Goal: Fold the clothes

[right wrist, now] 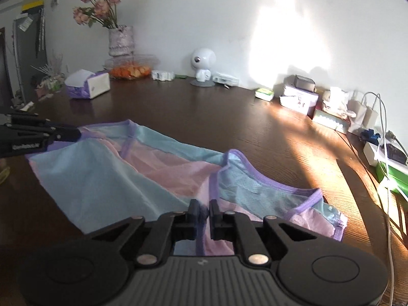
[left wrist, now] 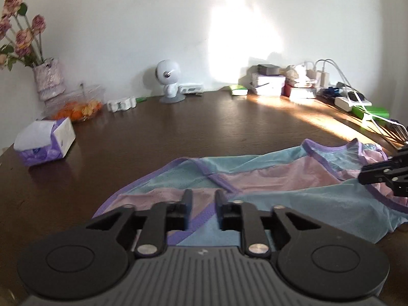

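The left hand-held gripper hangs released over the garment; the right hand-held gripper looks nearly clenched, possibly pinching fabric, judged ready for 1 fold on the surface

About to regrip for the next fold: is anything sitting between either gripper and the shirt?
Nothing visible. The left gripper and right gripper both sit directly over the shirt, with only cloth beneath them.

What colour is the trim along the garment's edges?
Purple, edging the blue and pink garment; clearest in the right wrist view.
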Demonstrator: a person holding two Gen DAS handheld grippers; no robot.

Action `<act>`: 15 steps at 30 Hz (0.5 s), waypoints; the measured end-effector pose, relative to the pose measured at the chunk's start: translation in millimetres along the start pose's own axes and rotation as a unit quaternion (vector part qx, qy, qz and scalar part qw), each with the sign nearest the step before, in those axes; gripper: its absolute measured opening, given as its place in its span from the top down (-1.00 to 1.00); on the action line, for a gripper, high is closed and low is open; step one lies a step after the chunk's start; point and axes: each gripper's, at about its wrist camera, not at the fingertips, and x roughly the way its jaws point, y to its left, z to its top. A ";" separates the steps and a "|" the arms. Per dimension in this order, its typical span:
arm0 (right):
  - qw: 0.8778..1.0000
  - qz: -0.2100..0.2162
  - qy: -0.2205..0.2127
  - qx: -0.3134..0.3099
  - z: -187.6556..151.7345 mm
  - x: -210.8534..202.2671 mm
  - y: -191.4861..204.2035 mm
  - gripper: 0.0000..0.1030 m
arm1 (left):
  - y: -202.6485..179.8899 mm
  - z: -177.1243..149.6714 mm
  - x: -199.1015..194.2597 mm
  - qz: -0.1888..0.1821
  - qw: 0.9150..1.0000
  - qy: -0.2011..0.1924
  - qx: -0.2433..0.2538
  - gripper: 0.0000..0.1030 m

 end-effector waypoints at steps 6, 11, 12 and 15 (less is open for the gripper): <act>0.999 -0.003 -0.026 0.039 -39.3 -75.2 -39.1 0.01 | 23.6 -33.1 -23.4 0.032 0.998 0.028 -0.040 -0.41; 0.999 -0.001 0.021 0.043 -91.0 -95.8 -39.5 0.01 | 43.5 -50.5 -17.0 0.066 0.993 0.054 -0.076 -0.36; 0.999 0.000 0.026 0.043 -98.7 -95.4 -37.8 0.02 | 44.7 -51.5 -13.6 0.070 0.993 0.057 -0.077 -0.36; 0.998 -0.017 0.031 0.058 -105.8 -85.9 -41.1 0.55 | 42.9 -55.5 -7.9 0.072 0.994 0.060 -0.063 -0.24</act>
